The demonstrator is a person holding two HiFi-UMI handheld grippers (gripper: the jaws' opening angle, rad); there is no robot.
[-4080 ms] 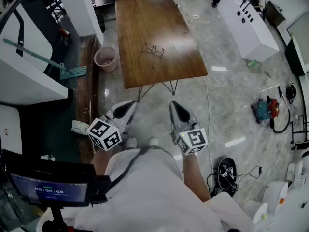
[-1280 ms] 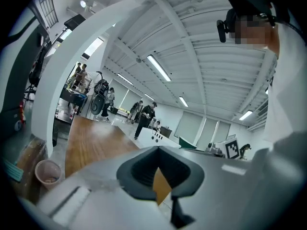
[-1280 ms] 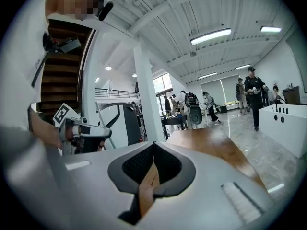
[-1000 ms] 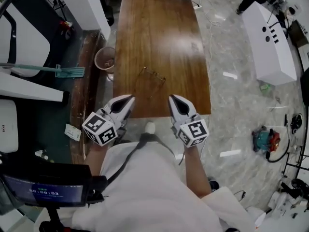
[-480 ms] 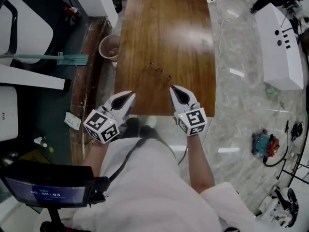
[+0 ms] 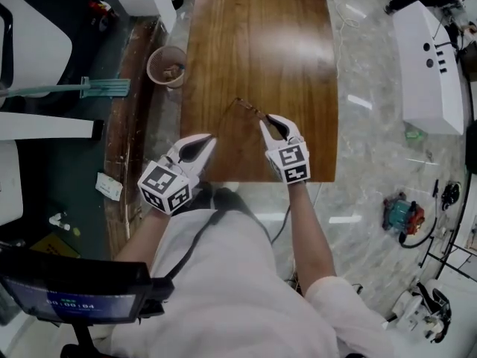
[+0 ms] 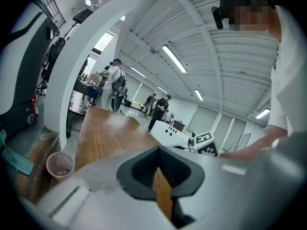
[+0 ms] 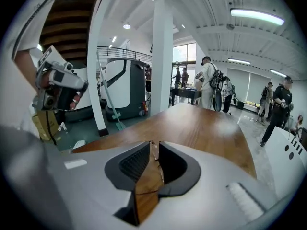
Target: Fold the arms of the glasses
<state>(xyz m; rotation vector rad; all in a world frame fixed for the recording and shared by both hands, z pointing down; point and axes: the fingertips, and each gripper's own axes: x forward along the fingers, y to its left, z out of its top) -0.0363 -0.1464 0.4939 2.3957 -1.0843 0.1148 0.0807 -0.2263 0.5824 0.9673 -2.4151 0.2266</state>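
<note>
Hovering over the near end of the table (image 6: 261, 43), the person's right gripper (image 6: 269, 123) pointed at the glasses (image 6: 249, 108). They lay on the wood just ahead of its jaws and slightly to their left, the arms too fine to read from above. The right jaws had just been opening and stood partly apart. The thin wire frame showed in the gap in front of their tips, with neither pad pressing on it. The frame's long line ran slantwise away from those jaws, its nearer end closest to them. The left gripper (image 6: 202, 142) hung with jaws closed on nothing, the glasses farther ahead and off to their right. The right hand looked the nearer, a short push forward from the frame.
</note>
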